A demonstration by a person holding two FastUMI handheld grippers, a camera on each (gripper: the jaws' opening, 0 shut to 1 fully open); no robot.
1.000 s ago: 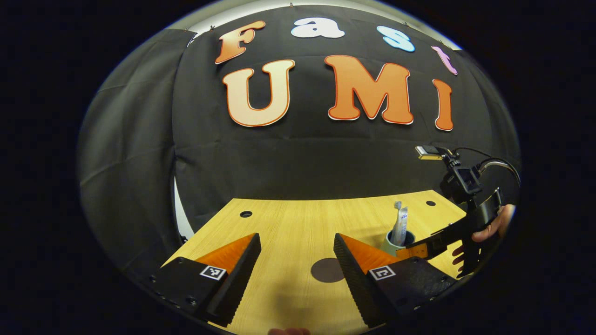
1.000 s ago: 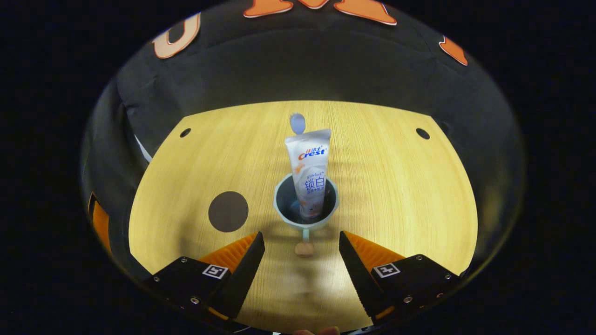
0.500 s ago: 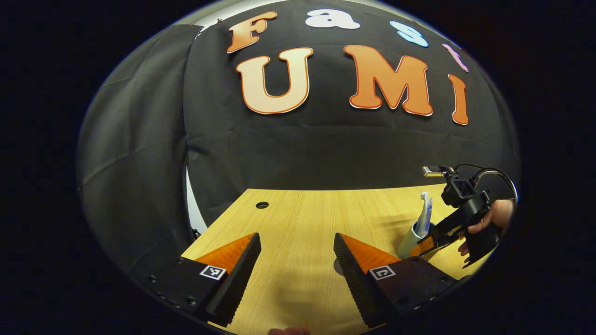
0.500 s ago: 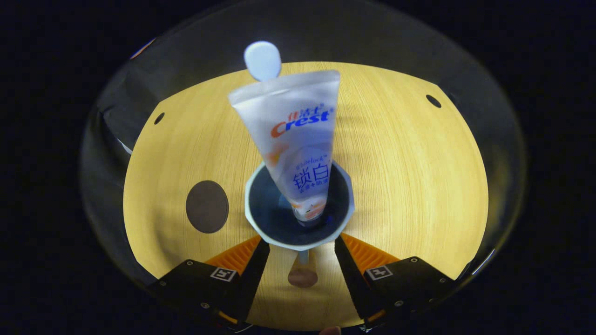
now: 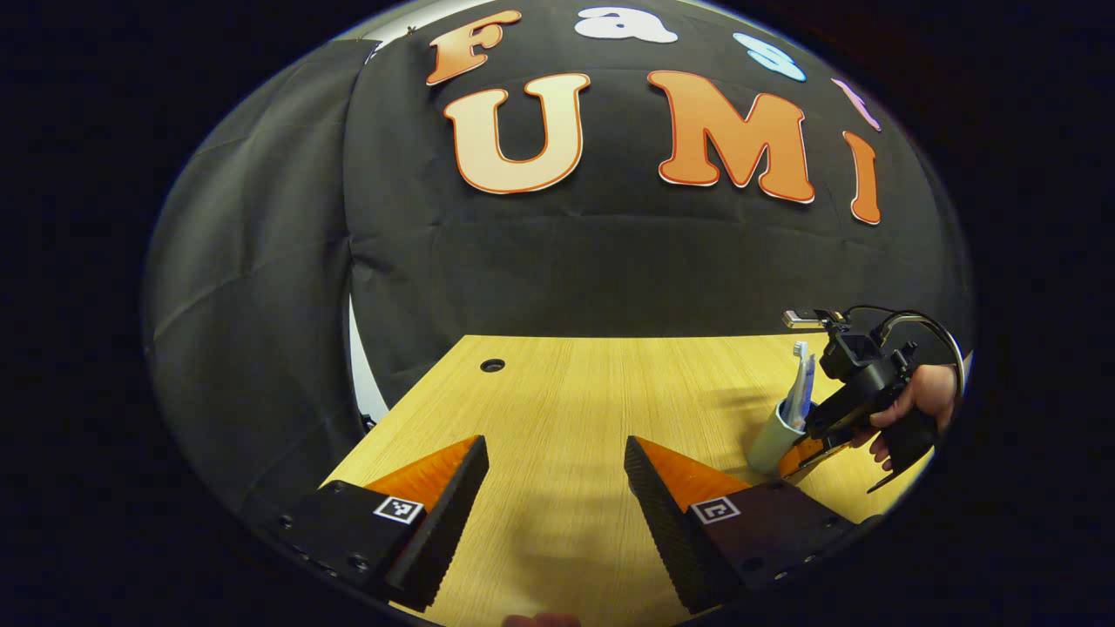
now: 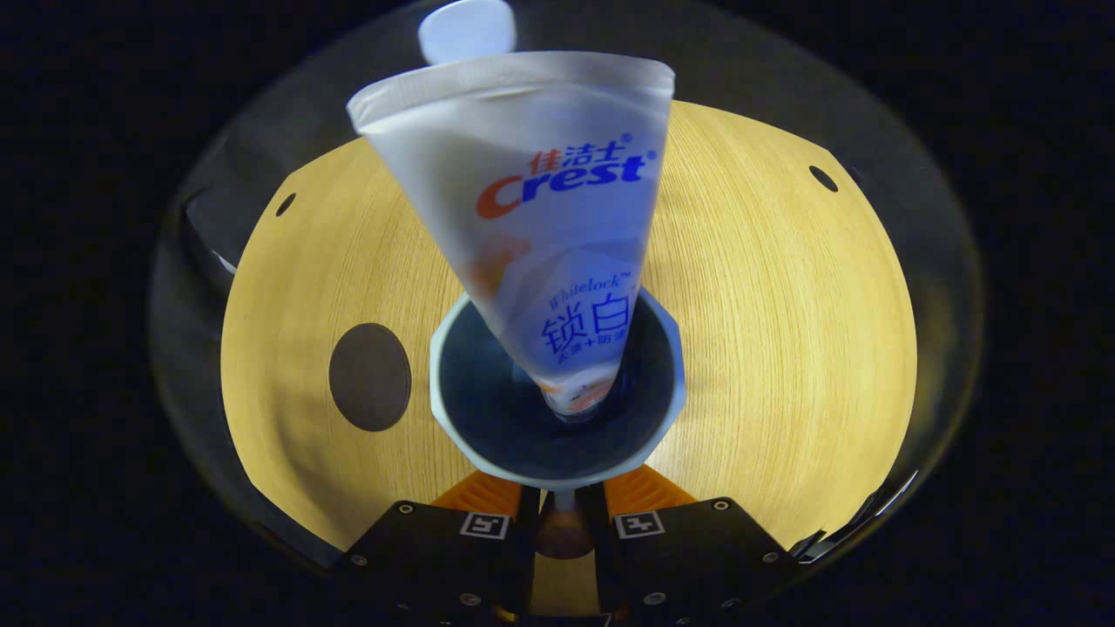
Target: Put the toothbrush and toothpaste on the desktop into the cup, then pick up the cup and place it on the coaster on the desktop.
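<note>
The right gripper (image 6: pixel 562 522) has its fingers drawn close together on the cup's handle (image 6: pixel 562 522), just below the rim of the cup (image 6: pixel 453 427). Whether both pads press the handle firmly cannot be confirmed; the contact is largely hidden under the cup. The toothpaste (image 6: pixel 531 218) stands in the cup, leaning away from the fingers, with the toothbrush (image 6: pixel 466 26) head showing beyond its top edge. The coaster (image 6: pixel 369 376) lies on the desktop (image 6: pixel 784 331), off to the left of the fingers and apart from the cup.

The left gripper (image 5: pixel 557 488) hovers with fingers spread wide and holding nothing; ahead and to the right of them stand the cup (image 5: pixel 771 440) and the hand (image 5: pixel 915 405) holding the right gripper (image 5: pixel 806 448).

Risks: a thin handle grip may let the cup swing or slip on lifting; the tall, leaning tube could tip out. The toothbrush shaft is hidden behind the tube.
</note>
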